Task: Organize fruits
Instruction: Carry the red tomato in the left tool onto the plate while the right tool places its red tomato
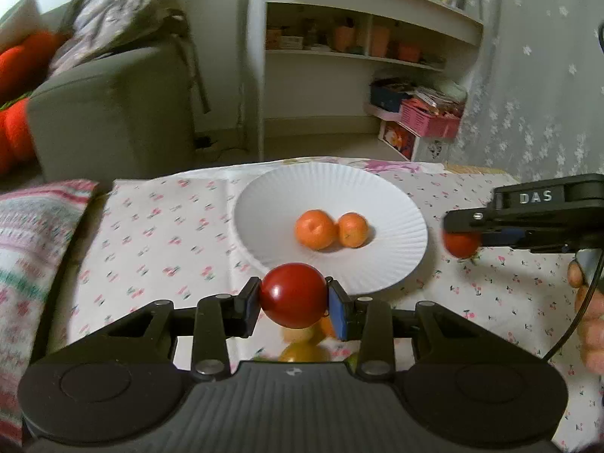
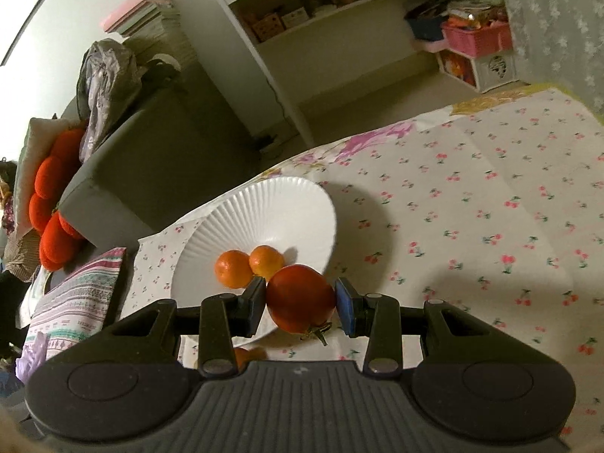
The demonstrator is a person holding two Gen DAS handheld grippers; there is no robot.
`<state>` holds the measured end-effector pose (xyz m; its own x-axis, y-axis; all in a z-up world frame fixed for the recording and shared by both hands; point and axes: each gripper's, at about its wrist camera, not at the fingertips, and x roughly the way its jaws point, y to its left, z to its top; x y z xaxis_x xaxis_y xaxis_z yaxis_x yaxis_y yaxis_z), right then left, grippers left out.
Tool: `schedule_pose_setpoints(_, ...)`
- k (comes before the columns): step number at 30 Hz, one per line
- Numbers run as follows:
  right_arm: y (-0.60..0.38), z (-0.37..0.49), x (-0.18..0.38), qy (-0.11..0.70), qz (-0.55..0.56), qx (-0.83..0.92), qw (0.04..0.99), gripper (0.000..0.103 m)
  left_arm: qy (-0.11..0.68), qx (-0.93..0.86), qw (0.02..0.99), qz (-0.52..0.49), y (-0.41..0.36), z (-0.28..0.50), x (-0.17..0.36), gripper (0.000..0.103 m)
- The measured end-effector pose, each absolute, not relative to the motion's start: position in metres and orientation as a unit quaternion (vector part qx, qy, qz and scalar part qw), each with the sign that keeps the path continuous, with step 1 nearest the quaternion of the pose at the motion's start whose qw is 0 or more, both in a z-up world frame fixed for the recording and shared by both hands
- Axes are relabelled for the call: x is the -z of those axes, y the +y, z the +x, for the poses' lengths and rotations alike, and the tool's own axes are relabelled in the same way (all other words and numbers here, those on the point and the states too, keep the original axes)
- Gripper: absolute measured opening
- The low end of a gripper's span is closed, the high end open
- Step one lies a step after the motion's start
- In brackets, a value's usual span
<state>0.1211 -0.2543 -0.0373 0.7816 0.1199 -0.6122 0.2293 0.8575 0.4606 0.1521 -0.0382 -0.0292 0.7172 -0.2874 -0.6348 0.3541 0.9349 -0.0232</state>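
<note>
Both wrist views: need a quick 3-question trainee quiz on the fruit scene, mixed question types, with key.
1. True or false: the white plate is empty.
2. What does the left gripper hold?
A. an orange
B. a red tomato
C. nothing
3. Fill in: the right gripper is shut on a ____ with its stem pointing down.

Key:
1. False; two oranges lie on it, touching.
2. B
3. Tomato; the stem shows below it.
</note>
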Motion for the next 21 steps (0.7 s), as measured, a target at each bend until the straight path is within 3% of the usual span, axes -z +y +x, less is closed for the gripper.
schedule_pose_setpoints(21,-0.227,0.154,0.046,0.334,0.173,-0.006,0.927,0.036,0.327,0.196,0.920,0.096,-0.079,0.198,0.064,0.021)
